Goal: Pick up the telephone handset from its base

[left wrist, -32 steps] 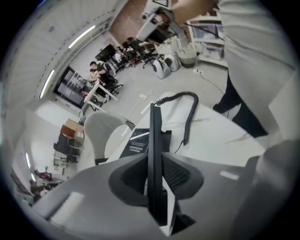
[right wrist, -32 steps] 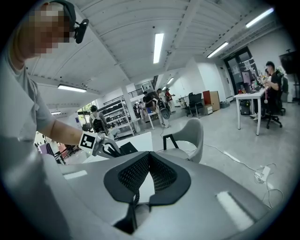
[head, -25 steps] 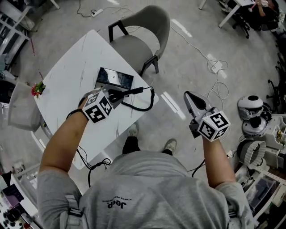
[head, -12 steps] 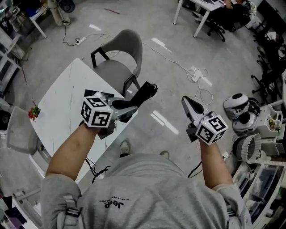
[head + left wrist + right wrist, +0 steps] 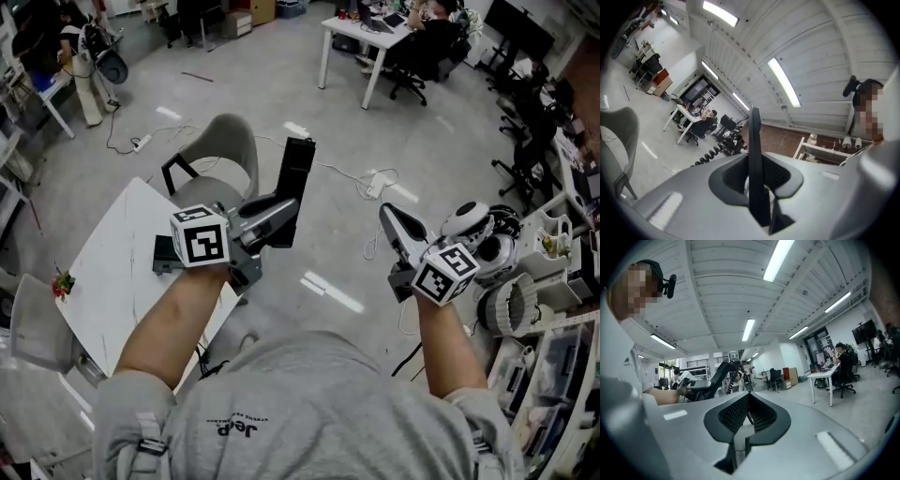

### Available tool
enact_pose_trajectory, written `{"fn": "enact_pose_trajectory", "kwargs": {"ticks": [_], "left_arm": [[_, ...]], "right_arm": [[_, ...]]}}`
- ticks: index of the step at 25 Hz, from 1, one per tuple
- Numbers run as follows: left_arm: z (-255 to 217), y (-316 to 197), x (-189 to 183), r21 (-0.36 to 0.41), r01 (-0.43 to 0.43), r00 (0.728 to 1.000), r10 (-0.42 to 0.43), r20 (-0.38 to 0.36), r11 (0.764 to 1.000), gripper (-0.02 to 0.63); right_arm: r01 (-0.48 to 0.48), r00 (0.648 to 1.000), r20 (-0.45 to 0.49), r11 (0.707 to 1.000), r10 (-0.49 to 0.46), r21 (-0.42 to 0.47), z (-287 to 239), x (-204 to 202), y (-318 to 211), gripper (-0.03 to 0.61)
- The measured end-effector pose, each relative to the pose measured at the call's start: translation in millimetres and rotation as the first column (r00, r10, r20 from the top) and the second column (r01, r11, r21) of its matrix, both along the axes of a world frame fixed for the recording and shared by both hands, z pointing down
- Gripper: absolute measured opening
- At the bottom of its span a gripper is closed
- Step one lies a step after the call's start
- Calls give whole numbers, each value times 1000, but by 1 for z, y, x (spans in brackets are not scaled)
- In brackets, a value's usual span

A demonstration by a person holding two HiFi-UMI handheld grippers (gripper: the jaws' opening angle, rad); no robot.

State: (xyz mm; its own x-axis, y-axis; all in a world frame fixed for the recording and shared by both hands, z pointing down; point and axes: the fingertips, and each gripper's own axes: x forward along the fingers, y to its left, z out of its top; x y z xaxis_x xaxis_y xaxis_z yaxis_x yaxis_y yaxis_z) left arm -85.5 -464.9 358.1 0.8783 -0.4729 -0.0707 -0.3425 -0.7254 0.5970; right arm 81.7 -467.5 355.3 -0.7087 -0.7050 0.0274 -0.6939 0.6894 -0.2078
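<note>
The black telephone handset (image 5: pixel 295 178) stands nearly upright in the air, well above the white table (image 5: pixel 103 281). My left gripper (image 5: pixel 281 220) is shut on its lower part; in the left gripper view the handset (image 5: pixel 754 178) runs as a dark bar between the pads, with its coiled cord (image 5: pixel 705 157) trailing off to the left. The black base (image 5: pixel 164 255) stays on the table, mostly hidden behind the left gripper's marker cube. To the right, my right gripper (image 5: pixel 389 214) is held up level, shut and empty. From the right gripper view the raised handset (image 5: pixel 717 376) shows at left.
A grey chair (image 5: pixel 220 155) stands beyond the table. White office desks (image 5: pixel 361 37) with seated people are at the far side. White robot units (image 5: pixel 487 234) and shelving crowd the right edge. A white cable (image 5: pixel 375 183) lies on the floor.
Both grippers rose. The left one rolled and carried the handset up off the table until it stands upright. The head view tilted up toward the room.
</note>
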Motion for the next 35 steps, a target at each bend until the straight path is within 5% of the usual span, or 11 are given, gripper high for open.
{"fn": "enact_pose_trajectory", "kwargs": {"ticks": [6, 15, 35], "left_arm": [[-53, -16, 14, 119, 56, 995, -45, -93, 991, 138], [-104, -28, 6, 253, 110, 992, -92, -83, 961, 138], [-117, -20, 7, 321, 110, 994, -113, -11, 941, 138]], "right_arm": [[-41, 999, 37, 997, 39, 65, -48, 30, 1, 5], [-78, 997, 14, 989, 77, 129, -86, 55, -2, 5], [-69, 998, 11, 984, 68, 166, -117, 57, -9, 5]]}}
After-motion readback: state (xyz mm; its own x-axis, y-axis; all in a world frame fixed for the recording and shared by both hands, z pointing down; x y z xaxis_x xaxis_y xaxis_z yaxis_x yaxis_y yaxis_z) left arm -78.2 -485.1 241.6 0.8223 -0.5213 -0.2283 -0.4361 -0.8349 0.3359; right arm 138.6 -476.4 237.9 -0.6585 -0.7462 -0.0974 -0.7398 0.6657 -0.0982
